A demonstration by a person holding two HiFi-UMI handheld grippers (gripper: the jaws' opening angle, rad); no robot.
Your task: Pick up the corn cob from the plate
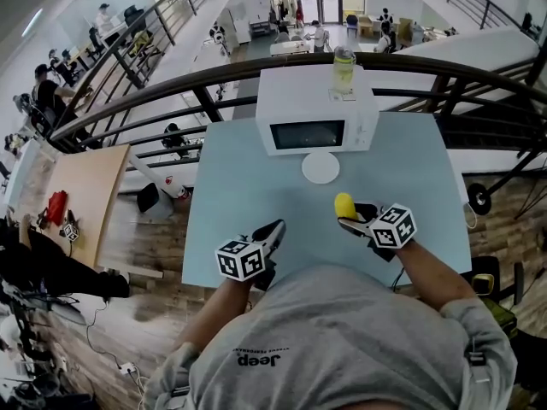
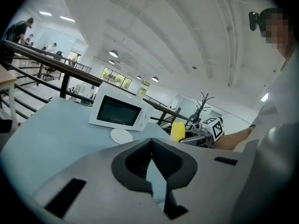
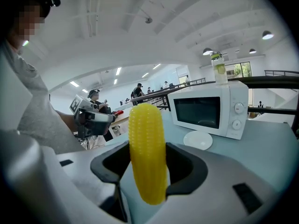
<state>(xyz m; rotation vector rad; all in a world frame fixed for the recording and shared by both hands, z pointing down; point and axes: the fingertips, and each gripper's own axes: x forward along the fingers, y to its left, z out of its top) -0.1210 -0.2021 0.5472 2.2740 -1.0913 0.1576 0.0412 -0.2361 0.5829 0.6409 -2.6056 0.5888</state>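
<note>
A yellow corn cob point(image 3: 145, 125) stands upright between the jaws of my right gripper point(image 3: 148, 149), which is shut on it. The cob is held above the table, clear of the plate. In the head view the corn cob point(image 1: 344, 204) pokes out ahead of the right gripper point(image 1: 347, 217), in front of the small white plate point(image 1: 320, 167), which is bare. My left gripper point(image 1: 275, 227) hovers low at the table's near left, its jaws point(image 2: 151, 141) closed tip to tip with nothing between them. From the left gripper view the corn cob point(image 2: 177, 131) shows at the right.
A white microwave point(image 1: 316, 118) stands at the back of the light blue table point(image 1: 239, 186), with a clear bottle point(image 1: 344, 68) on top. A dark railing point(image 1: 171, 88) runs behind the table. A wooden table point(image 1: 85, 195) stands on the floor to the left.
</note>
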